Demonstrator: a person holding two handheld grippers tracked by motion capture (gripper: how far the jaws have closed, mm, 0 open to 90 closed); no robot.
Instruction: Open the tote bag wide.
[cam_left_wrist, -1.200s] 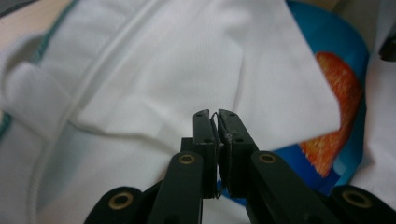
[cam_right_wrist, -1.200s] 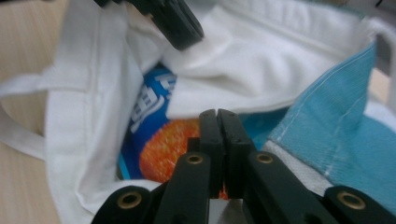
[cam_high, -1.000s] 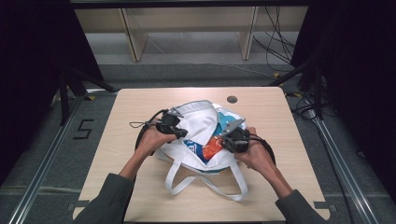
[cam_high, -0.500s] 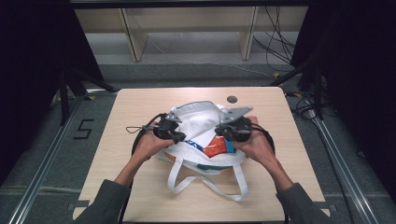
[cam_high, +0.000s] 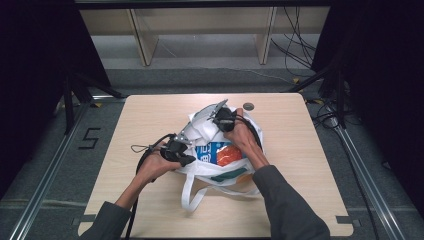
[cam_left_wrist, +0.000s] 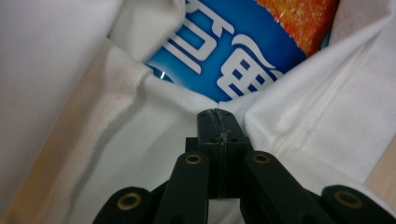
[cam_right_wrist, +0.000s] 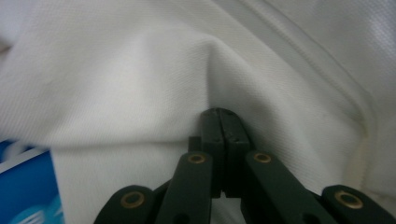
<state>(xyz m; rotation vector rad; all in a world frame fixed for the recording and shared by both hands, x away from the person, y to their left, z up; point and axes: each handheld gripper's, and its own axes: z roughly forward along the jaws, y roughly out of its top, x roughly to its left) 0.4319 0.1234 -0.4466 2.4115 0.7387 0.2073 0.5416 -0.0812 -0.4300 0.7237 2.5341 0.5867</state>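
Tote bag (cam_high: 220, 150) sits mid tabletop (cam_high: 125, 130), handles trailing off the bag's near side. Snack packet (cam_high: 222, 152) lies in the bag's mouth. Left claw (cam_high: 186, 145) at the bag's left rim, right claw (cam_high: 212, 116) at the bag's far rim. Small disc (cam_high: 248, 106) behind the bag, to its right.

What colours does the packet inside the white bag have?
The packet is blue with white characters and an orange patch; the left gripper view shows it best.

left hand-held gripper (cam_high: 186, 150) jaws clamped, right hand-held gripper (cam_high: 216, 116) clamped, reaching forward
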